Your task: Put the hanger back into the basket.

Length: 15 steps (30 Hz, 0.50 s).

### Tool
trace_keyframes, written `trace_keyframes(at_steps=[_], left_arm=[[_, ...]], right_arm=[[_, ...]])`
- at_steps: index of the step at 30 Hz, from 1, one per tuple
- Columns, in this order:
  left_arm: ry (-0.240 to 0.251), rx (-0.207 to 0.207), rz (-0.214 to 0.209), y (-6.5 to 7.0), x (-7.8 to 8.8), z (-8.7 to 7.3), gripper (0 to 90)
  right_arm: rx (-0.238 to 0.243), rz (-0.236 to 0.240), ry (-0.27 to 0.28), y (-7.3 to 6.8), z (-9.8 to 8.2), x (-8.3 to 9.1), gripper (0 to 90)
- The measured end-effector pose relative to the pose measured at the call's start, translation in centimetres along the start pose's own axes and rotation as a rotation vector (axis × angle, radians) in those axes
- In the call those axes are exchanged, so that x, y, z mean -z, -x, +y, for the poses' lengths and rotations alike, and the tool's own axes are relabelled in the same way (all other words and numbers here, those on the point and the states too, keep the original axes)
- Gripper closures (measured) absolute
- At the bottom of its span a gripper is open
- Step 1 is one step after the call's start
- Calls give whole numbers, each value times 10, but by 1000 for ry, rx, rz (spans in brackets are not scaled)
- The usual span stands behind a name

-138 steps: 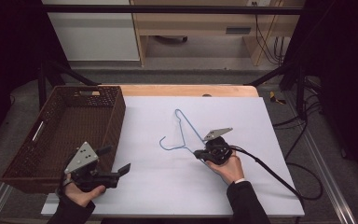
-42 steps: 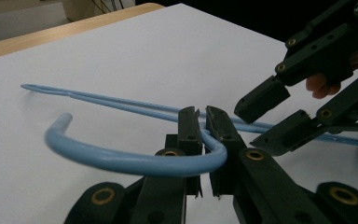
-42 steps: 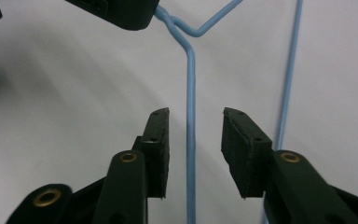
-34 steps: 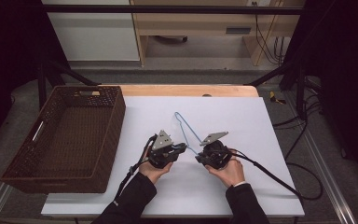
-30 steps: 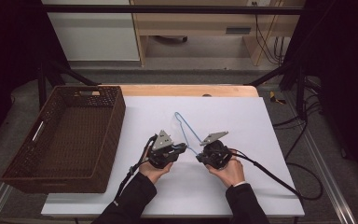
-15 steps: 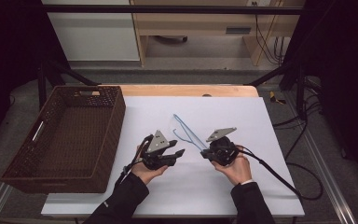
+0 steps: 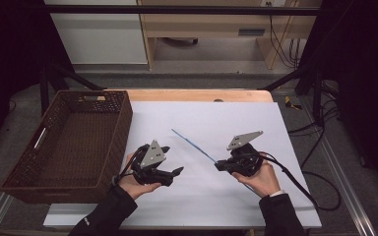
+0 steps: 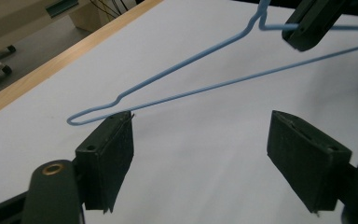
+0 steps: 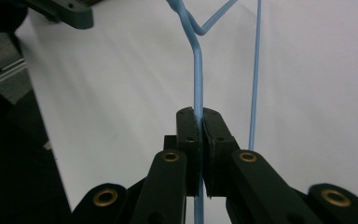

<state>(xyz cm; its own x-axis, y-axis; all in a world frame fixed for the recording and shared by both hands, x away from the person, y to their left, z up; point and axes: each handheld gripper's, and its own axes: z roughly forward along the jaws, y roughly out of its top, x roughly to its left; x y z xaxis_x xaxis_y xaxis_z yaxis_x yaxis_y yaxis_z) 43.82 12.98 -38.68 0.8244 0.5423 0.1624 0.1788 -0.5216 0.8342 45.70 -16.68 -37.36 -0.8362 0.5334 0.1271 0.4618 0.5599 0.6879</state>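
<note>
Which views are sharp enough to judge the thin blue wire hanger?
High view: dim, the thin blue wire hanger a faint line. Left gripper view: hanger crisp, the near jaws soft. Right gripper view: wire sharp where the right gripper clamps it, left edge in shadow.

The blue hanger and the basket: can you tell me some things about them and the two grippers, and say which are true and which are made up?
1. The right gripper has its fingers pinched on the blue wire hanger. True.
2. The left gripper is squeezing the hanger too. False: its fingers have just been opening, stand wide apart, and nothing is between them.
3. The hanger lies inside the brown wicker basket. False: it is over the white table, right of the basket.
4. The basket sits at the table's left side. True.
5. Clothes hang on the hanger. False: it is bare wire.
</note>
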Motion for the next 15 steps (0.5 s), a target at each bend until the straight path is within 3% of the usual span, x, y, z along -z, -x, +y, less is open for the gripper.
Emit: trace_keyframes(at_steps=[3, 9, 15], left_arm=[[-17, -41, 9, 2, 4, -2, 203], [-43, -80, 7, 2, 10, -9, 178], [-72, -133, 16, 2, 12, -12, 167]], right_arm=[[13, 32, -3, -5, 1, 3, 878], [39, 111, 23, -12, 1, 7, 878], [37, 136, 12, -15, 1, 3, 878]])
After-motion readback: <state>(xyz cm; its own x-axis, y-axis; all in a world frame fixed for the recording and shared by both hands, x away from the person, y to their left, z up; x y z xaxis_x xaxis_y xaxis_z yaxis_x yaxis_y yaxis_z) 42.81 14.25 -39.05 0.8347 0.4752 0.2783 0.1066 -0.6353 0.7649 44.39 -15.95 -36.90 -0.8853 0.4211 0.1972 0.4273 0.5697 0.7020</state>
